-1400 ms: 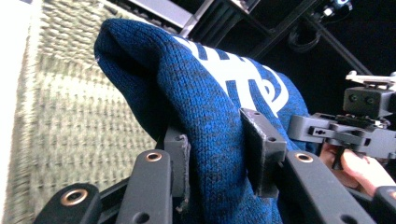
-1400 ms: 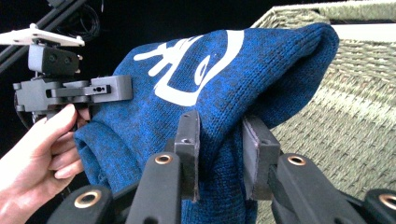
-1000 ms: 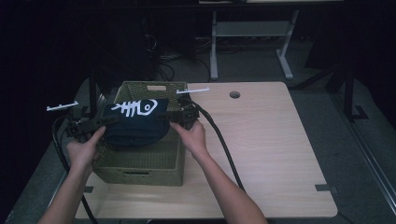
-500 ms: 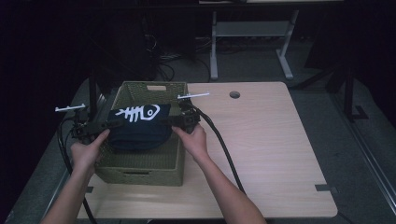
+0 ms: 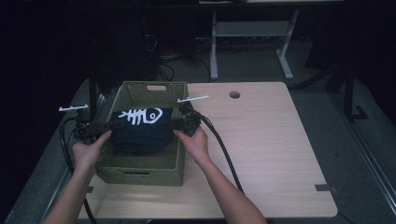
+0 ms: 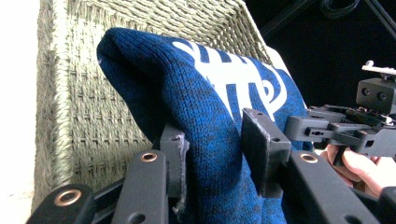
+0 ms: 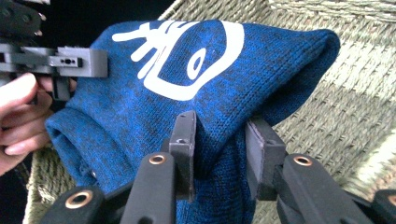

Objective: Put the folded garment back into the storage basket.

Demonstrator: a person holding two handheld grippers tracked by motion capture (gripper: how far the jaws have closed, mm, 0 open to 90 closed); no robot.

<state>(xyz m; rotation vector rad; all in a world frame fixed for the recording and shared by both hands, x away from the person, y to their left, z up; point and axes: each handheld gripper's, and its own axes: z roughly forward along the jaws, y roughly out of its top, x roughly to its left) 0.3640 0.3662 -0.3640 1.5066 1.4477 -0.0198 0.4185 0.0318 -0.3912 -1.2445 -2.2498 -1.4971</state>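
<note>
A folded dark blue knit garment (image 5: 139, 128) with a white fish-skeleton print hangs inside the green woven basket (image 5: 140, 173), held at both ends. My left gripper (image 5: 108, 125) is shut on its left edge, and the blue knit (image 6: 219, 154) bunches between the two black jaws. My right gripper (image 5: 173, 123) is shut on the opposite edge, where the cloth (image 7: 215, 112) is pinched between its pads. The basket's woven wall (image 6: 88, 116) stands close behind the garment, and its weave (image 7: 355, 98) shows on the other side too.
The basket sits on the left part of a light wooden table (image 5: 271, 149), which has a round cable hole (image 5: 234, 94). A thick black cable (image 5: 224, 149) trails from the right gripper across the tabletop. A white table frame (image 5: 247, 32) stands on the dark floor behind.
Both grippers have lowered the garment toward the person and deeper into the basket, still shut on its two ends.
</note>
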